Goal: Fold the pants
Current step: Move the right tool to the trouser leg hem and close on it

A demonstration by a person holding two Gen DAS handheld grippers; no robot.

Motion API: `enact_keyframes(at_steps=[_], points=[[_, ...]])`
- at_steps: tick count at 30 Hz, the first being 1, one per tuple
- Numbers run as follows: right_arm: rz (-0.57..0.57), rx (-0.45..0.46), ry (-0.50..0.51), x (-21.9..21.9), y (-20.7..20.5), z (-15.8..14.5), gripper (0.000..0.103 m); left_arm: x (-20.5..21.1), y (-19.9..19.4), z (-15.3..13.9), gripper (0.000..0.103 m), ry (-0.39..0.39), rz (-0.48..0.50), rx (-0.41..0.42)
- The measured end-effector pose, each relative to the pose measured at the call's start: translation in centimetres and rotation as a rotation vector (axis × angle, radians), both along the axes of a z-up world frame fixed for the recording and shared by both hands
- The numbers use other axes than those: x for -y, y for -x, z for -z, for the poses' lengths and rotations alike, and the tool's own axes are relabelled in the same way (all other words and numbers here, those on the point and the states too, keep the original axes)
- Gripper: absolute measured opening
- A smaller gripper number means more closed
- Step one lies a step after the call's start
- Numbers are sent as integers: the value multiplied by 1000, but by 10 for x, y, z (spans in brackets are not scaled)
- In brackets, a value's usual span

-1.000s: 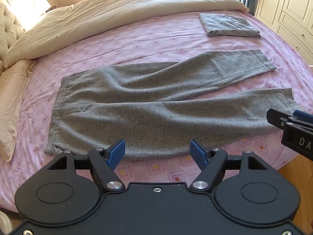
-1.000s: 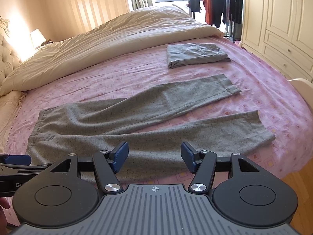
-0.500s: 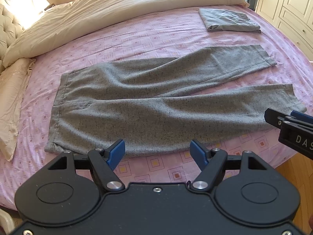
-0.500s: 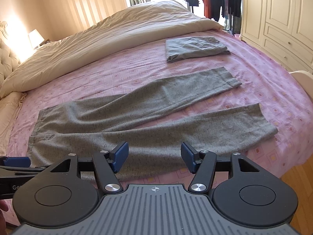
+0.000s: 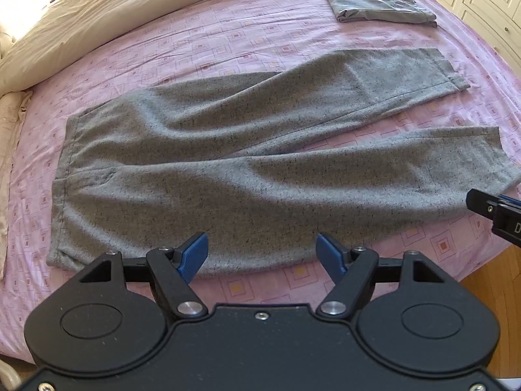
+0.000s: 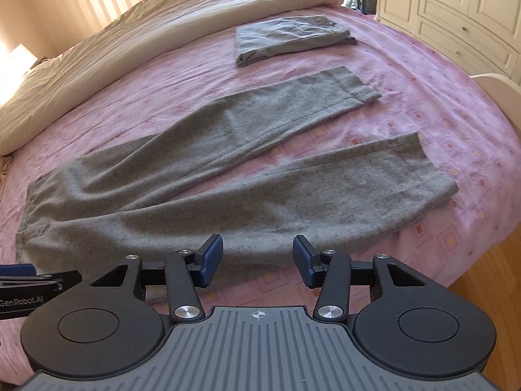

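Note:
Grey speckled pants (image 5: 247, 176) lie flat on the pink bedsheet, waistband to the left, both legs spread apart to the right. They also show in the right wrist view (image 6: 208, 176). My left gripper (image 5: 262, 254) is open and empty, just above the near edge of the pants' seat. My right gripper (image 6: 257, 257) is open and empty over the near edge of the lower leg. The right gripper shows at the right edge of the left wrist view (image 5: 495, 208). The left gripper shows at the left edge of the right wrist view (image 6: 29, 277).
A folded grey garment (image 5: 377, 5) lies at the far right of the bed (image 6: 423, 75). A cream duvet (image 5: 130, 9) covers the far side. A pillow (image 5: 6, 163) is at left. White wardrobes (image 6: 456, 9) and wooden floor (image 6: 495, 277) are to the right.
Both grippers have moved closer and lower toward the near edge of the pants. Both stay open. The pants have not moved.

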State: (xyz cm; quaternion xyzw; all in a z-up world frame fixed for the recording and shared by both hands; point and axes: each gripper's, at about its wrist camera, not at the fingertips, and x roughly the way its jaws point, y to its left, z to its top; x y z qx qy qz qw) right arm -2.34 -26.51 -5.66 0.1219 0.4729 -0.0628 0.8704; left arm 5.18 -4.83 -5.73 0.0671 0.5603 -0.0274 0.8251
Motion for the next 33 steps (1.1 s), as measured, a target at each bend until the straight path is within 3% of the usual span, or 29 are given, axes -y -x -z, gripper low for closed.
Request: enact_keyframes(at_steps=[6,12,21,27,29,30,31,33], points=[[109,10,104,64,-21,6,42,28,-32,9,75,35,56,-10],[147,1,174,135,-42,27,42,50,-40,8,75,8,63,-5],[-26,-82,172,209,-98,84,42,79,-36,7,75,-63,-191,-31],[-137,-111,50,242,-125,114,42,107,-27,7,75,-94,-297,-35],[-163,-121,5,247,-127,115,37,113,-25,8,75,-100,-327,-39],[-186,-127,-39,249,-128,113,14,116,-24,8,75,-104,-344,-42],[-196,-138,-75,250,-129,109,6,117,-24,8,75,-106,-359,-45],[-189,-112,-126,255,-130,94,6,119,-22,6,75,-111,-390,-46]])
